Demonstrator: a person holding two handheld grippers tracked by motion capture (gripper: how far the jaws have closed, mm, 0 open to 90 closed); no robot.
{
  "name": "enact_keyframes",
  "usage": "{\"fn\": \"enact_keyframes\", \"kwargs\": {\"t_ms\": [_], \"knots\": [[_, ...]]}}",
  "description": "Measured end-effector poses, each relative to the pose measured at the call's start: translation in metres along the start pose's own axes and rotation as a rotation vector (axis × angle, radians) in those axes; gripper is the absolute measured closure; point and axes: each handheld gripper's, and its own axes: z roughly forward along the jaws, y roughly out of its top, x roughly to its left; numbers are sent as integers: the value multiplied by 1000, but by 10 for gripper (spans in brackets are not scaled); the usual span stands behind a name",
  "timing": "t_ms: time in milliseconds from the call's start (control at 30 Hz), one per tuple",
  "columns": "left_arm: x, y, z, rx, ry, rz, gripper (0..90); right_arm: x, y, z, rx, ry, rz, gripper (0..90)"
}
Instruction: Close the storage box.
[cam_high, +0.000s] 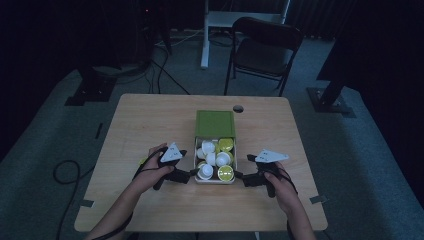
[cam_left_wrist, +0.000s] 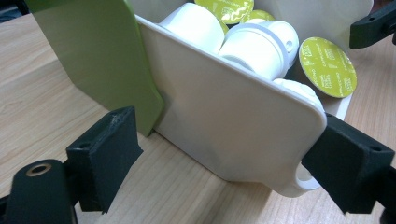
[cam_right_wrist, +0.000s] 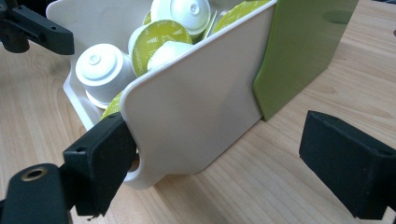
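Both grippers were at the front corners of the pod drawer, jaws wide.

The white drawer (cam_high: 216, 165), heaped with pods (cam_high: 225, 173), sat near the desk's (cam_high: 150, 120) front edge, half out of its green sleeve (cam_high: 215, 123). The left gripper (cam_high: 189, 175) and right gripper (cam_high: 239, 176) flanked it, each open with one jaw touching a corner. An uneven pull could skew the drawer, jam it in the sleeve, or spill pods.

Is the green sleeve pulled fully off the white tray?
No, the green sleeve covers the far end of the white tray.
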Motion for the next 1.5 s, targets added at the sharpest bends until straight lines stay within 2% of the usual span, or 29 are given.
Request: {"fn": "enact_keyframes", "kwargs": {"t_ms": [467,633,800,1333,1500], "knots": [[9,5,5,12,24,12,112,-5,6,6,9,-6,-4,108],[11,6,8,11,20,0,112,-9,8,8,6,-19,11,108],[15,8,10,17,34,-5,111,-12,9,10,2,-21,23,108],[20,13,17,17,29,-9,112,-23,15,15,8,-39,31,108],[24,17,18,13,44,-10,111,-25,17,16,4,-41,29,108]]}}
